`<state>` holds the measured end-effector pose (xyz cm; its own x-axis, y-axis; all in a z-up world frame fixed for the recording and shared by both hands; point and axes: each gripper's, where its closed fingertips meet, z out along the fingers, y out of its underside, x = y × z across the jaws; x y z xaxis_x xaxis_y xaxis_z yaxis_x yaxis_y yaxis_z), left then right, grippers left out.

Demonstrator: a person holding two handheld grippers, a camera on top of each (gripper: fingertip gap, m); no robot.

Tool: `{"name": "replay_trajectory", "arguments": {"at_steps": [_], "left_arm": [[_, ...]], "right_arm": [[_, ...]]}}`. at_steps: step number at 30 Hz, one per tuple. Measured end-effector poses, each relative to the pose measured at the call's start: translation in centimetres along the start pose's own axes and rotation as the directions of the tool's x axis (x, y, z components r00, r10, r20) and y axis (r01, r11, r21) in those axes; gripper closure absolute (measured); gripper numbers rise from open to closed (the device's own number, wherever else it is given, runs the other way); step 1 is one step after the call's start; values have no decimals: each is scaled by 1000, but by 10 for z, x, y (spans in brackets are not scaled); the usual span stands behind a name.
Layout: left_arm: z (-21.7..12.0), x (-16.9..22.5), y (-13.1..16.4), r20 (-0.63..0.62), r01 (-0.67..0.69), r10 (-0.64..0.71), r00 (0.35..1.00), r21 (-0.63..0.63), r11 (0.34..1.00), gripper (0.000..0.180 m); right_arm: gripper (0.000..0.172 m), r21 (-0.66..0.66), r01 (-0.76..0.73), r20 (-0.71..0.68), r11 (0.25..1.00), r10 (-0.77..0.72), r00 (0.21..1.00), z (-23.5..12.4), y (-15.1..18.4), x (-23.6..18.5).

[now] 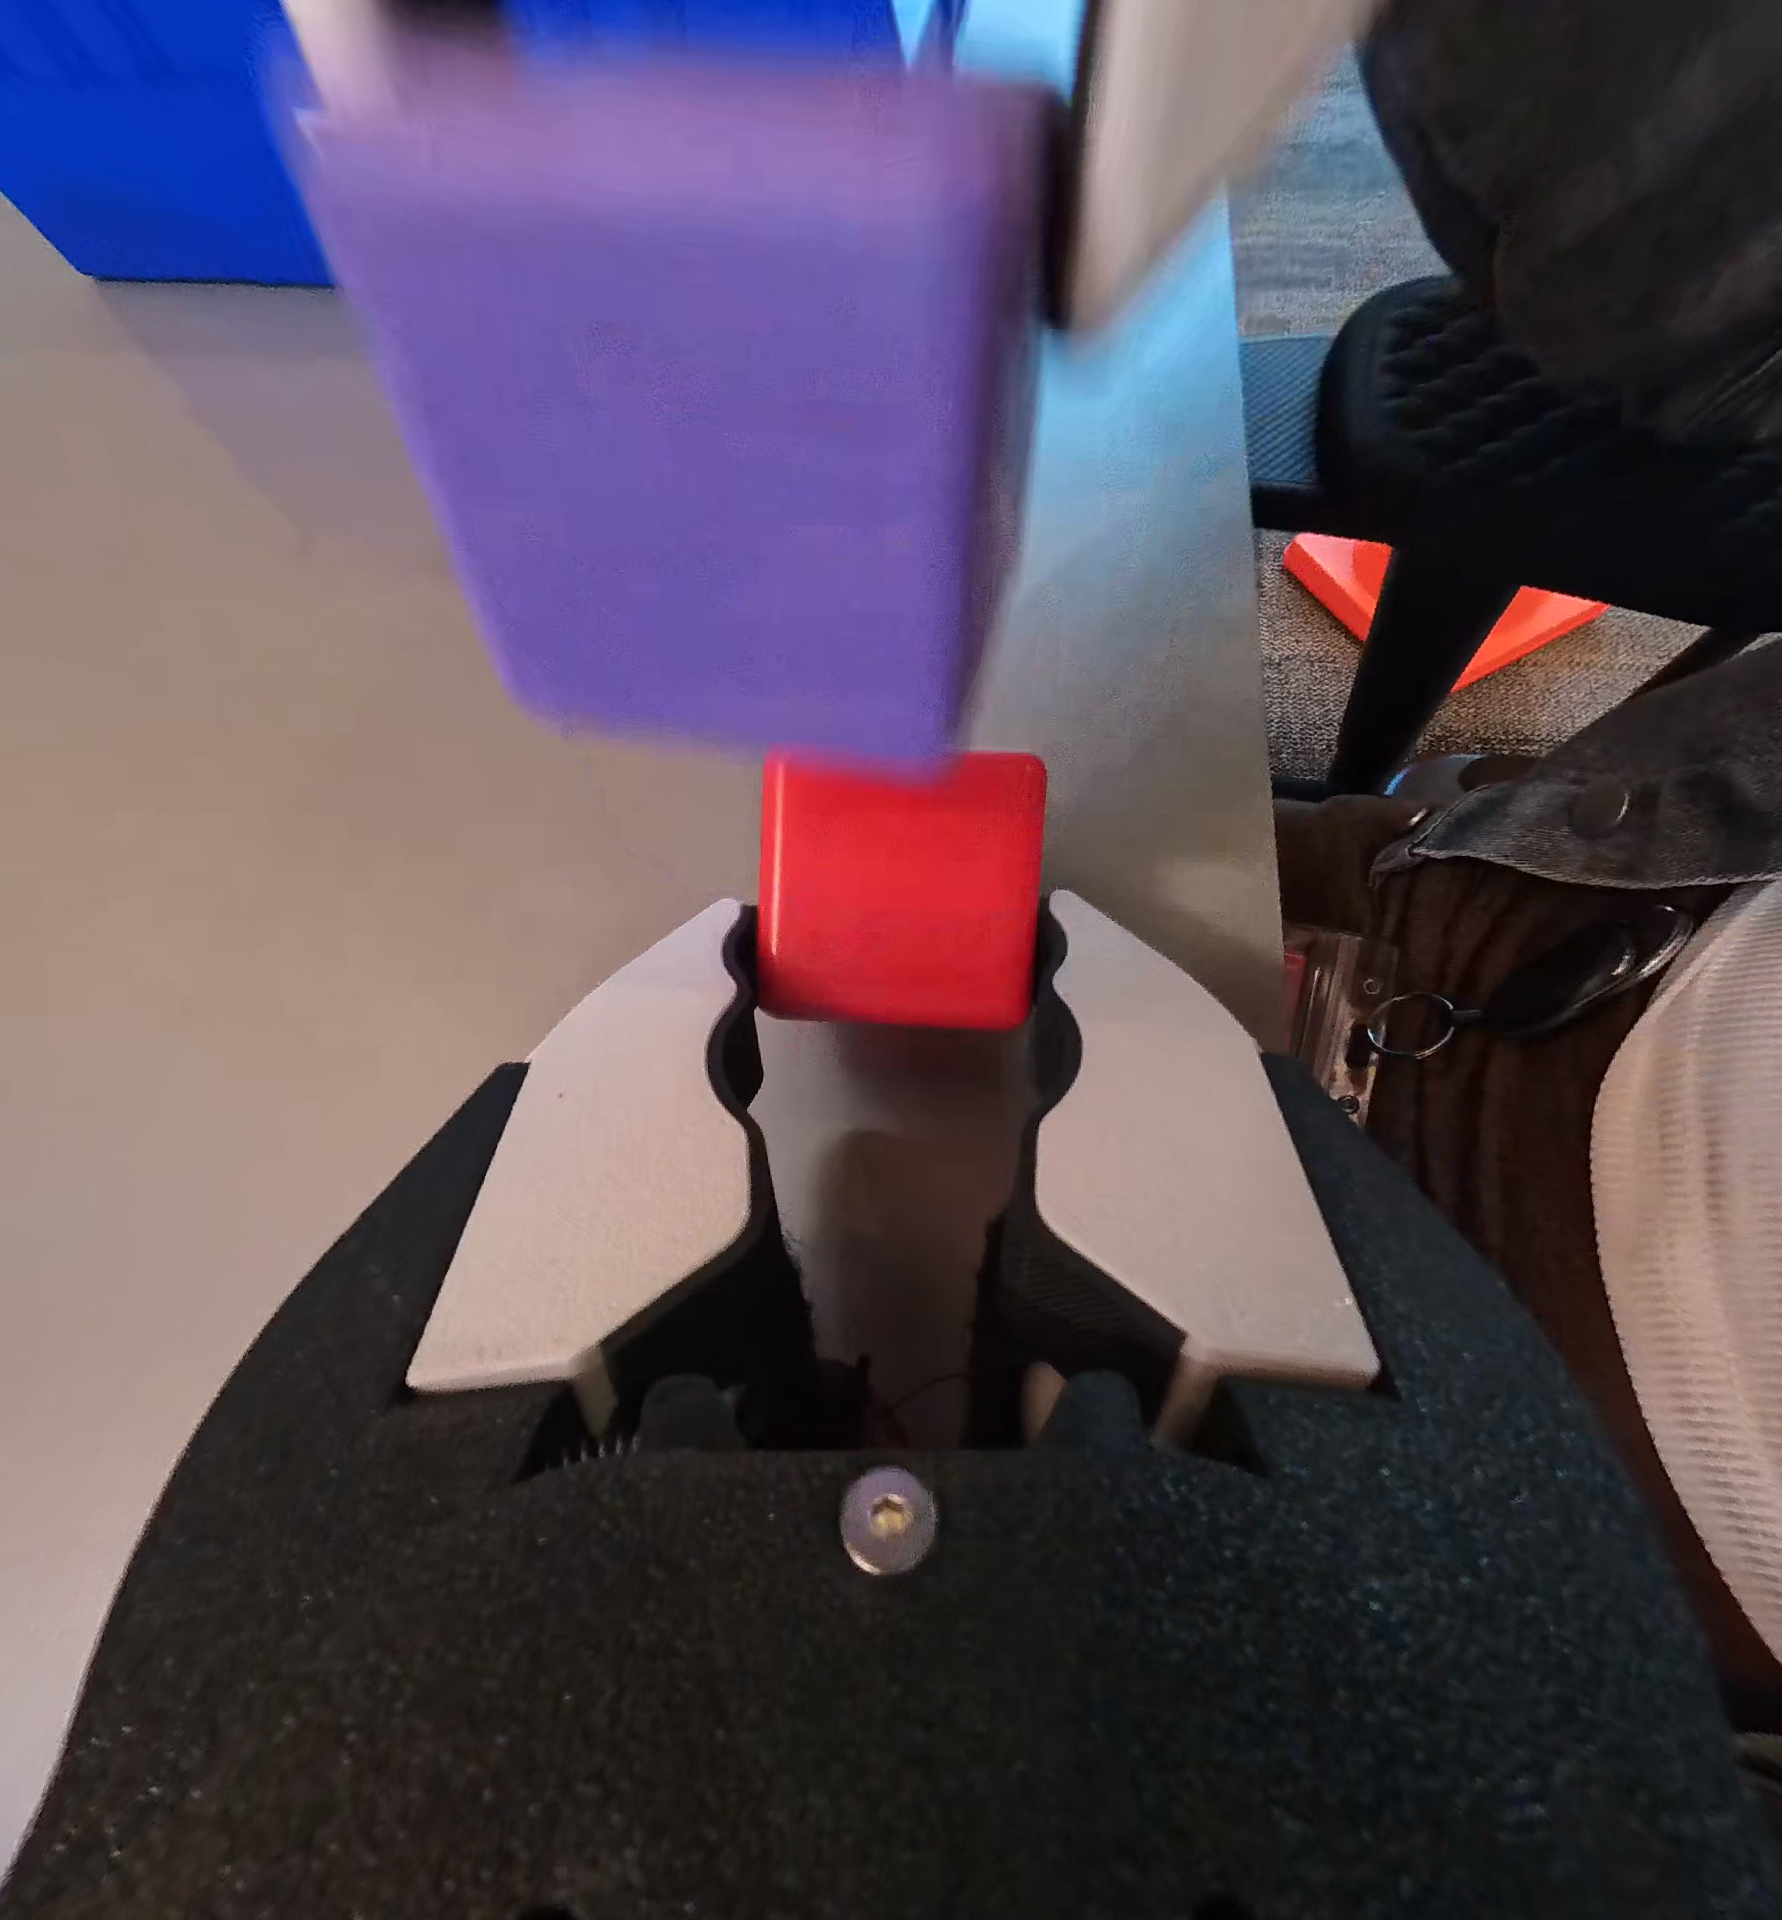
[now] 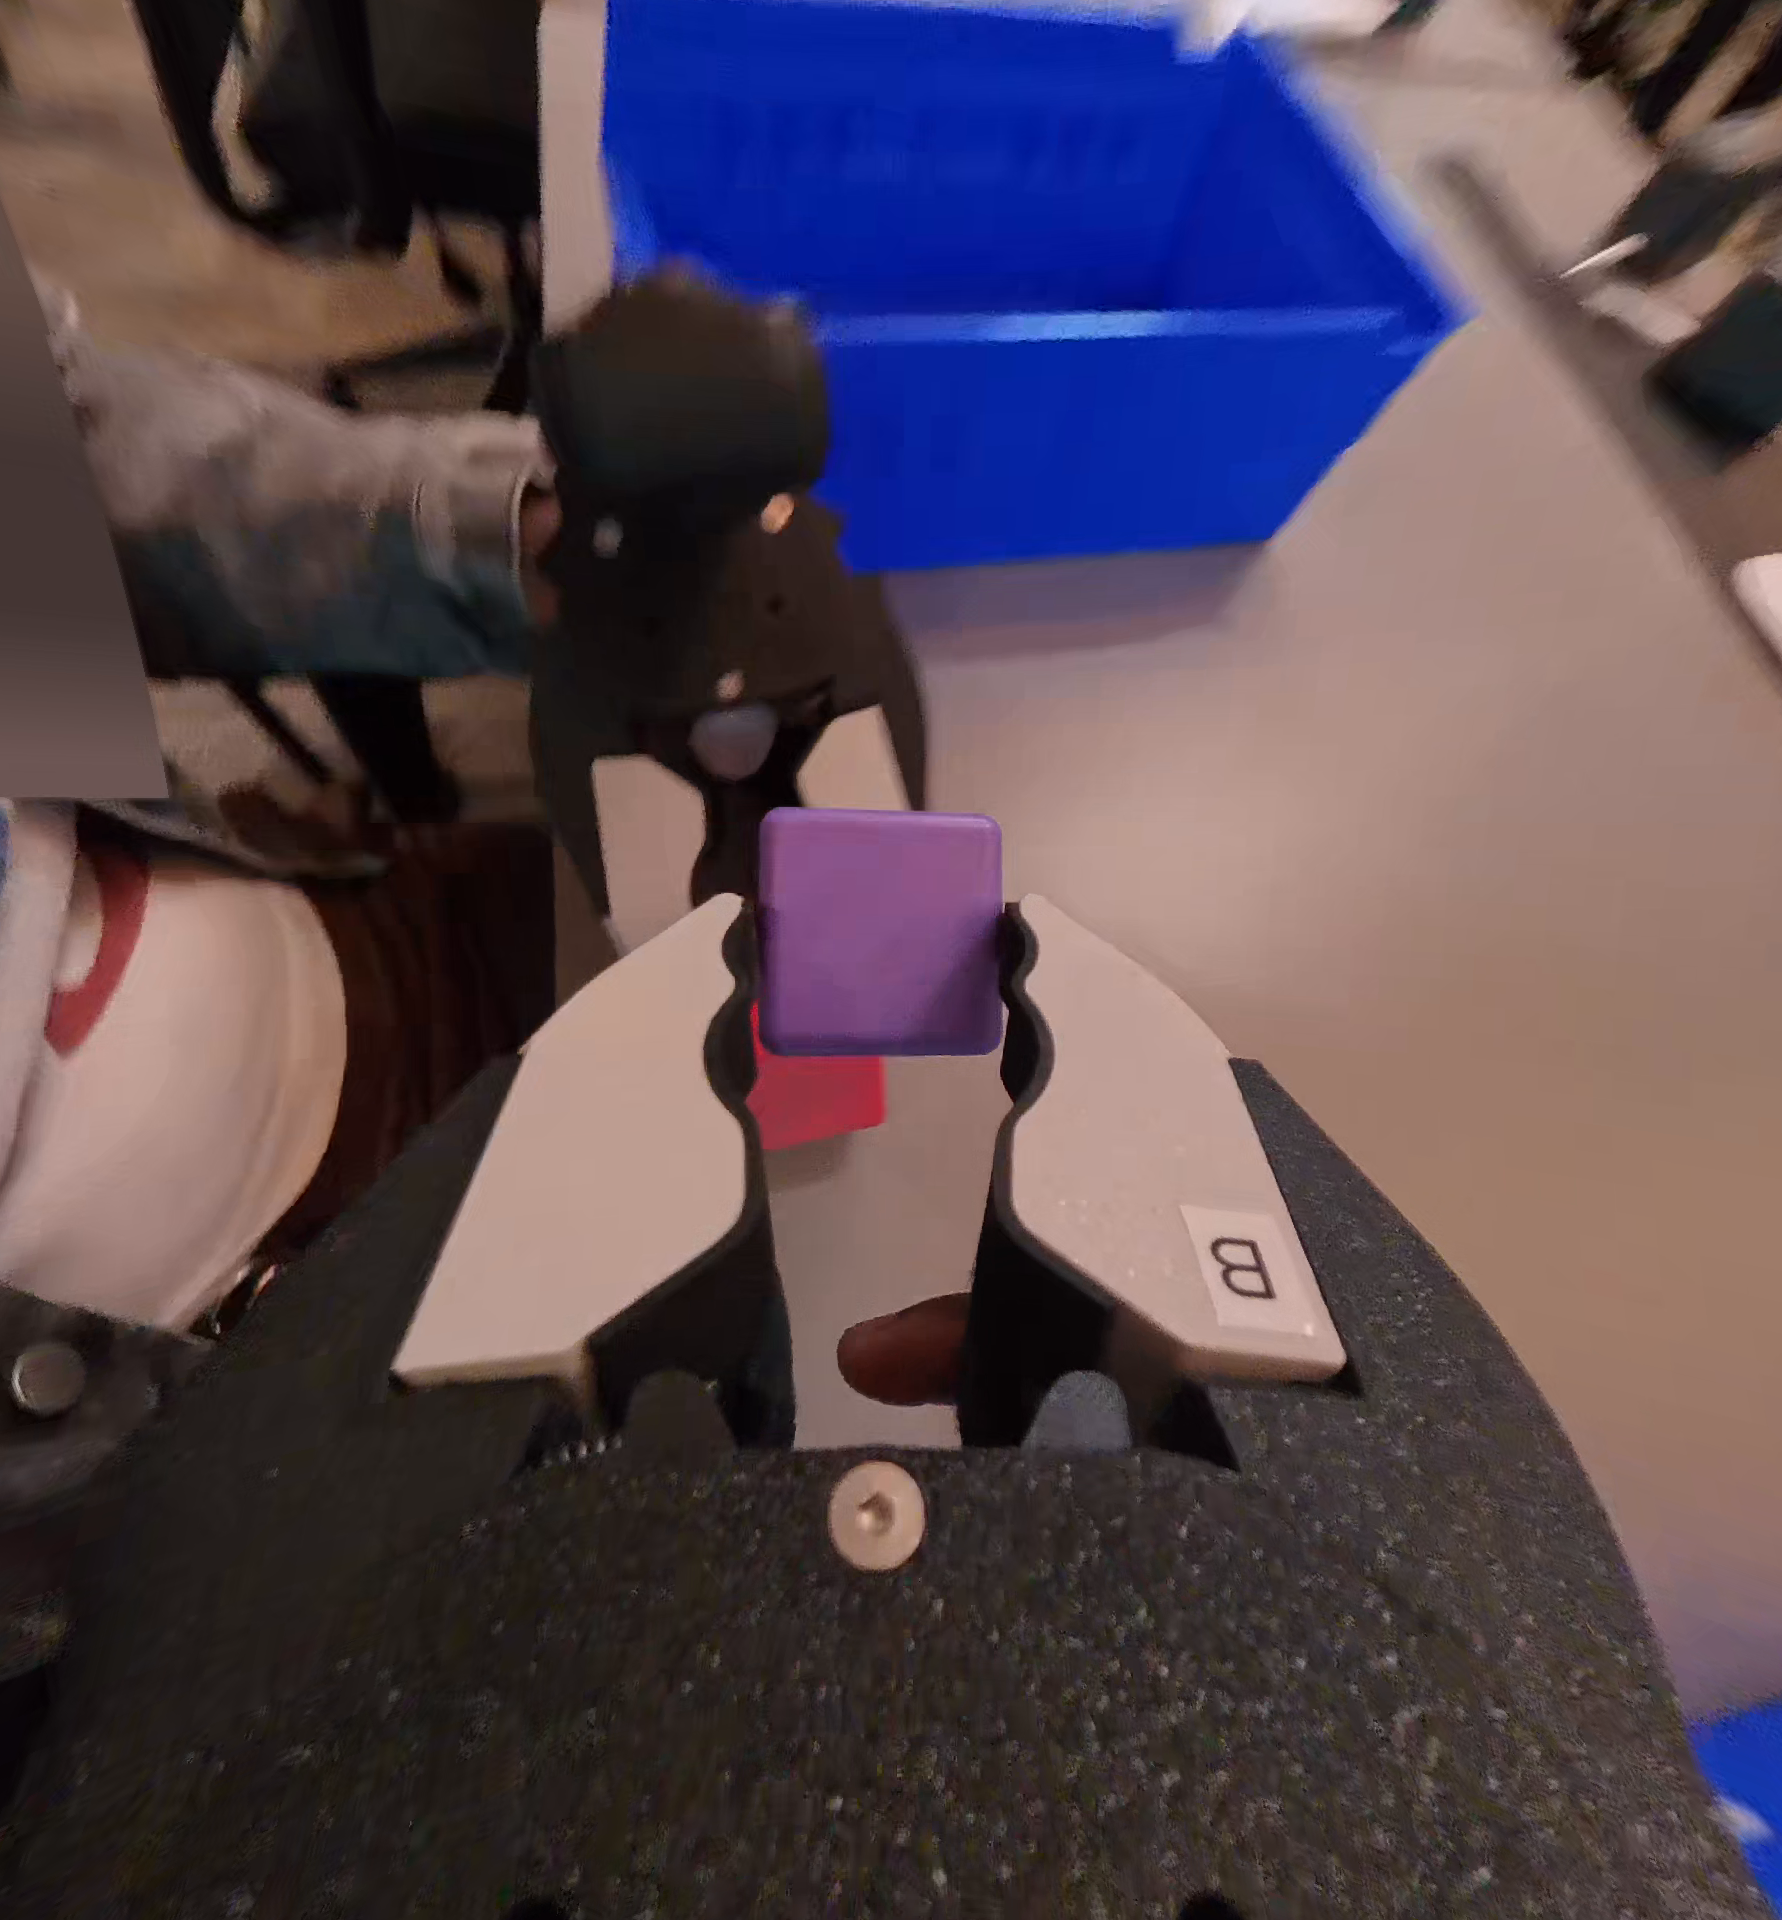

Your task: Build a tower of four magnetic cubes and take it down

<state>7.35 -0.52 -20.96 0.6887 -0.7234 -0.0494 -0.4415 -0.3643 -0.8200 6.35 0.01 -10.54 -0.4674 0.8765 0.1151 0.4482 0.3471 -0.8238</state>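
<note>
My left gripper [image 1: 897, 920] is shut on a red cube [image 1: 897, 883], with both pads pressed on its sides above the grey table [image 1: 191, 831]. A purple cube [image 1: 679, 416] hangs close above the red one, large and blurred, and it overlaps the red cube's top edge. My right gripper [image 2: 882, 920] is shut on this purple cube [image 2: 882, 935]. Part of the red cube [image 2: 825, 1096] shows just below it. The left gripper's black body [image 2: 721, 623] is beyond the purple cube, and its fingertips are hidden behind that cube. One grey finger [image 1: 1157, 156] of the right gripper shows in the left wrist view.
A blue bin [image 2: 1074, 416] stands at the back of the table and also shows in the left wrist view [image 1: 87, 156]. The table edge [image 1: 1261, 727] runs close to the right. Beyond it are a person's lap, a black chair [image 1: 1489, 416] and an orange object [image 1: 1386, 592] on the floor.
</note>
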Motion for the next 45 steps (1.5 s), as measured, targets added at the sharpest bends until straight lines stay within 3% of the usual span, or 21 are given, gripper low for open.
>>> {"name": "replay_trajectory", "arguments": {"at_steps": [3,7,9,13,15,20,25,30,32,35,39,41,43,45], "left_arm": [[0,0,0,4,-5,5,1000,1,1000,129],[0,0,0,7,-10,10,1000,2,1000,131],[0,0,0,7,-10,10,1000,1,1000,131],[0,0,-1,7,-11,11,1000,2,1000,129],[0,0,-1,6,-10,10,1000,2,1000,130],[0,-1,-1,10,-15,15,1000,3,1000,129],[0,-1,-2,9,-14,14,1000,3,1000,129],[-1,-1,-2,10,-17,17,1000,4,1000,129],[0,-1,-2,10,-21,20,1000,5,1000,129],[0,0,-3,9,-32,32,999,8,999,126],[-2,-2,-6,14,-10,10,1000,25,1000,110],[-3,-2,-5,10,0,0,1000,24,1000,102],[-3,-2,-2,6,-1,1,1000,5,1000,95],[-2,-2,-1,4,0,0,1000,-6,1000,89]], "right_arm": [[127,119,-47,-177,992,68,982,-50,-19,35],[127,205,-115,-376,972,186,908,-115,-16,74],[127,206,-169,-496,964,251,831,-145,3,95],[127,147,-380,-716,913,363,596,-188,70,132],[127,118,-472,-763,873,384,519,-193,104,141],[127,54,-629,-787,775,421,451,-178,169,161],[127,-15,-709,-774,705,441,455,-154,211,169],[127,-80,-745,-759,662,444,476,-139,230,166],[127,-77,-744,-753,664,450,480,-139,229,166],[111,-14,-729,-749,685,475,461,-147,218,168],[96,164,-584,-775,795,470,422,-177,171,177],[96,246,-418,-728,875,451,517,-180,121,168],[94,284,-254,-599,924,378,706,-162,63,138],[92,242,-157,-396,957,245,885,-127,22,89]]}}
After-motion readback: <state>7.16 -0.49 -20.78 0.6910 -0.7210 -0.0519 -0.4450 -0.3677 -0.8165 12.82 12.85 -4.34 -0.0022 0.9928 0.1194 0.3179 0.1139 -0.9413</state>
